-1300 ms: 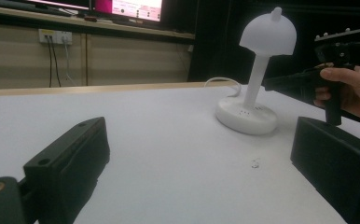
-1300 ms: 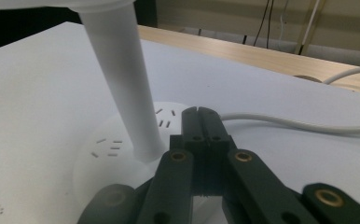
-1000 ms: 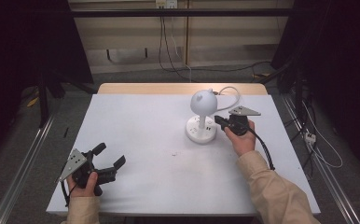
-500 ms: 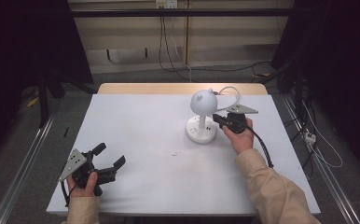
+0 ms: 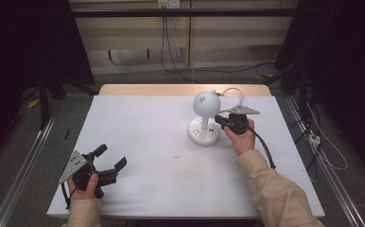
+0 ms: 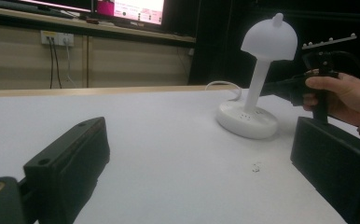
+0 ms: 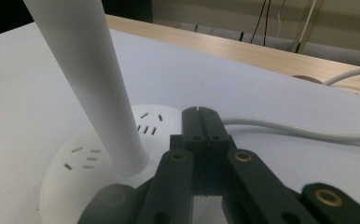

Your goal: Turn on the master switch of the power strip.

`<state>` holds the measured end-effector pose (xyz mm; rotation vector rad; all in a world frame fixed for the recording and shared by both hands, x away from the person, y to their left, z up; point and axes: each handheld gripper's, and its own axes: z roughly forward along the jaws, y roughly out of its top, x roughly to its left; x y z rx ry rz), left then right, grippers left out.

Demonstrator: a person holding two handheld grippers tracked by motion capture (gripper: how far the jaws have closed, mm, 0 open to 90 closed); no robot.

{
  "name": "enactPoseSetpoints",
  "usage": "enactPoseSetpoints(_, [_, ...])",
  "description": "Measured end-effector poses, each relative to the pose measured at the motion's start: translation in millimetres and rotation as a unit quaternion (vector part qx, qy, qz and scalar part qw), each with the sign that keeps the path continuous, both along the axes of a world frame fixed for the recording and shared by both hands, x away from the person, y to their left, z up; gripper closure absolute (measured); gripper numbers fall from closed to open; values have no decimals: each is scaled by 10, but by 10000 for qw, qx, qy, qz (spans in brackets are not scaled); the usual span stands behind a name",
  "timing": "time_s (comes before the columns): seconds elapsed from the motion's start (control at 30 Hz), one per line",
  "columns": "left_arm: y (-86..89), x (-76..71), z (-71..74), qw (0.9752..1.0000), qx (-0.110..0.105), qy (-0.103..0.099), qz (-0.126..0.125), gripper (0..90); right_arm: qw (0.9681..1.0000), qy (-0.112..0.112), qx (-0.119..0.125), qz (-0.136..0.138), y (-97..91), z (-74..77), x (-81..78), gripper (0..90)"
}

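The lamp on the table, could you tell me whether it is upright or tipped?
Upright: the lamp stands with its round base flat on the table.

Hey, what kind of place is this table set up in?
Probably a lab or recording workspace: a white table inside black curtains, lit monitors behind it, and loose cables along the wall.

One white lamp [image 5: 204,118] stands on the one table [image 5: 147,132], its single stem just beside the closed jaws of the right gripper [image 5: 220,120] and its one round base under them. Two grippers are in hand, the left gripper [image 5: 112,158] with its two jaws spread and nothing between them. One white cord [image 7: 308,133] runs past the right jaws' tips.
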<state>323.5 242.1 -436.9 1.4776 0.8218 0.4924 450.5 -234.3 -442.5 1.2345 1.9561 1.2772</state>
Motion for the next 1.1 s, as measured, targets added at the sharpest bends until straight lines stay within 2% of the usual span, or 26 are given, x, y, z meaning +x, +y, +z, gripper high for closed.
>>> enactPoseSetpoints(0.07, [9,1,-1,10000,45,-5,0,40,10000,26,-5,-15,1,-7,1,900])
enactPoseSetpoints(0.57, [-9,-12,4,10000,-55,12,3,40,9999,86,-93,-3,44,-106,39,900])
enactPoseSetpoints(1.1, [5,-13,8,10000,-23,-18,33,40,9997,98,-204,14,62,-147,63,900])
